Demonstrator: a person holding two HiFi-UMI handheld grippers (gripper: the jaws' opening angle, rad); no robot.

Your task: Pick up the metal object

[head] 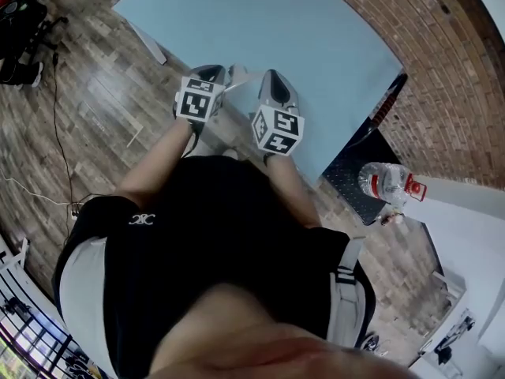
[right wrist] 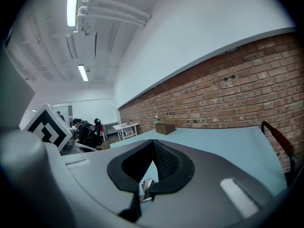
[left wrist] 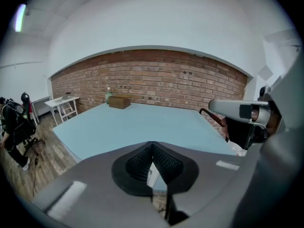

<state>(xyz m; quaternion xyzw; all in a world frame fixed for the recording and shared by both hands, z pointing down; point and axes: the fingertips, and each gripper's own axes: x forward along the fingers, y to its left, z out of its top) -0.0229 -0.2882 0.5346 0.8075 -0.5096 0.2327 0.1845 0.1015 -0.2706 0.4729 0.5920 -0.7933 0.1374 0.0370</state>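
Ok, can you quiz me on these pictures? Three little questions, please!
1. True or false: the left tongs are wide open.
2. What colour is the table? A red, B light blue, C black.
3. Fill in the gap: the box sits at the table's far end, next to the ___ wall.
Key: 1 false, they are shut with nothing in them. 2 B. 3 brick.
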